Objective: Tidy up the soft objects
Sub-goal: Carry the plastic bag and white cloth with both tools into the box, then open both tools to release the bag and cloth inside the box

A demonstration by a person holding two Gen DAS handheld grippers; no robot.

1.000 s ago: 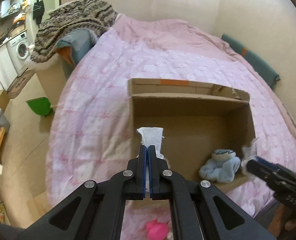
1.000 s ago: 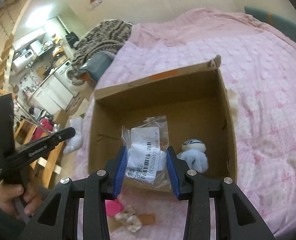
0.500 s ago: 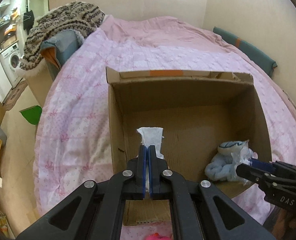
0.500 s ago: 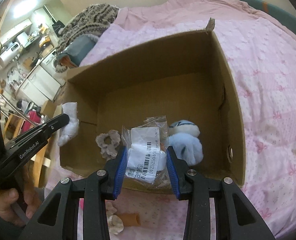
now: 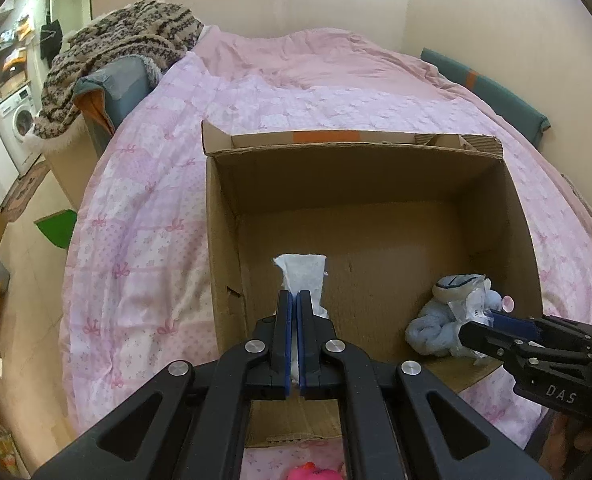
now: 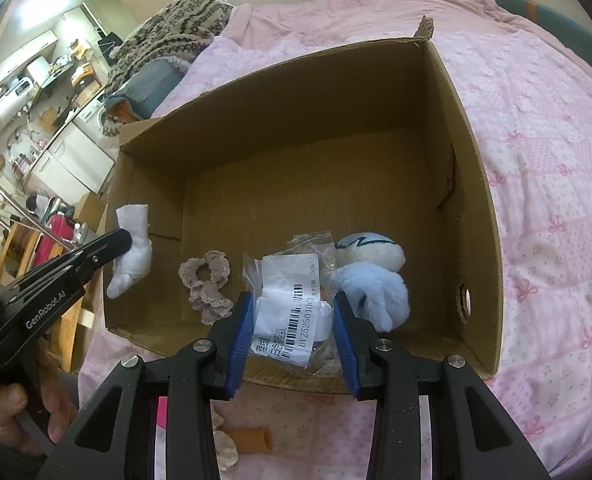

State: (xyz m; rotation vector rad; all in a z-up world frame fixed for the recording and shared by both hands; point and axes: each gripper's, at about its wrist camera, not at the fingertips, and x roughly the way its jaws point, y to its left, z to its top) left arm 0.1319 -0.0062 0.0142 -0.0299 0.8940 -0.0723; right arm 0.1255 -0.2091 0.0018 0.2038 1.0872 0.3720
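Cardboard box [image 6: 476, 184] open on pink bed [image 6: 544, 152]. Left gripper [image 5: 294, 300] fingers pressed shut on white sock [image 5: 302, 276], at box's left wall. Right gripper [image 6: 293, 308] fingers part-open, clamping plastic-wrapped packet [image 6: 291, 300] over near edge, beside blue plush [image 6: 372, 280]. Risk: sock released now may drape over wall, fall outside; packet may snag near rim.

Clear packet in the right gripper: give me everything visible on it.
The clear plastic packet is crinkly and holds something soft and white, under a white label with a barcode and printed text. The right gripper clamps it between its blue pads, over the near edge of the cardboard box, beside the pale blue plush toy.
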